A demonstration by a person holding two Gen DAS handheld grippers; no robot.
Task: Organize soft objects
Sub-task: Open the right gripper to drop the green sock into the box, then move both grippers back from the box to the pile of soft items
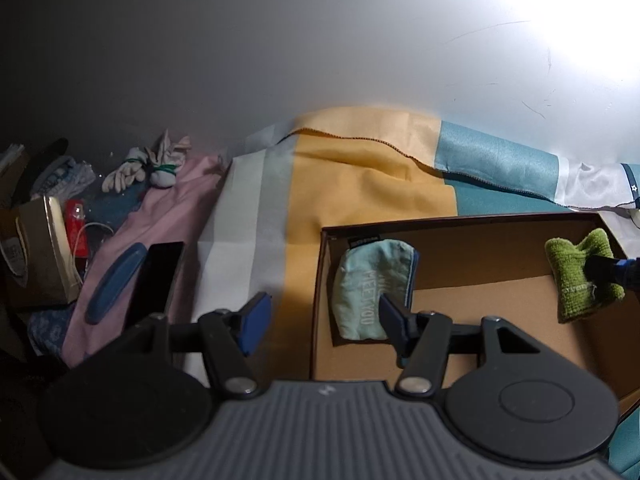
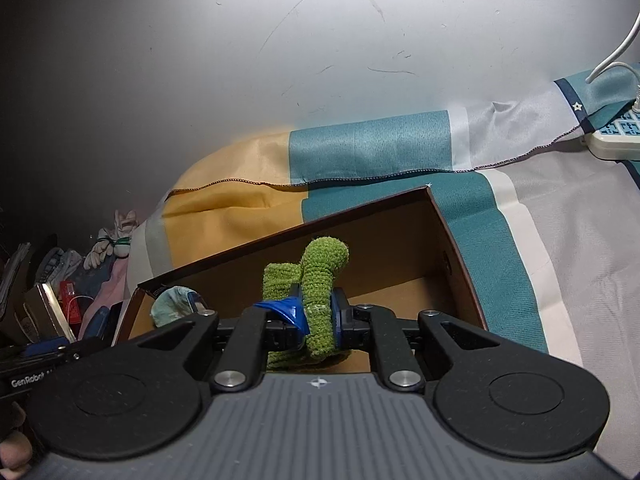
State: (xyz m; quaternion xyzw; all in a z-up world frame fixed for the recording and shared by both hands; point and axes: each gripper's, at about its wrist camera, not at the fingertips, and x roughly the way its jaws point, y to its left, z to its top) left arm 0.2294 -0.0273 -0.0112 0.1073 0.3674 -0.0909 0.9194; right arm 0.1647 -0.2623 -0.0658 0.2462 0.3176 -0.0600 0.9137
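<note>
An open brown cardboard box (image 1: 460, 220) (image 2: 280, 236) lies on a striped bedsheet. Inside, against its left wall, rests a folded mint cloth (image 1: 368, 280) (image 2: 172, 304) with printed letters. My left gripper (image 1: 324, 300) is open and straddles the box's left wall, one finger inside next to the mint cloth, with no cloth between its pads. My right gripper (image 2: 318, 316) is shut on a green knitted cloth (image 2: 320, 264) (image 1: 576, 276) and holds it over the right part of the box. The cloth's lower end hangs behind the fingers.
The yellow, teal and white sheet (image 1: 360, 184) runs to a white wall. On the left lie a pink cloth (image 1: 168, 216), a black phone (image 1: 160, 276), a blue oblong case (image 1: 116, 280), bundled gloves (image 1: 156, 164) and a small carton (image 1: 40, 248). A power strip (image 2: 616, 136) sits far right.
</note>
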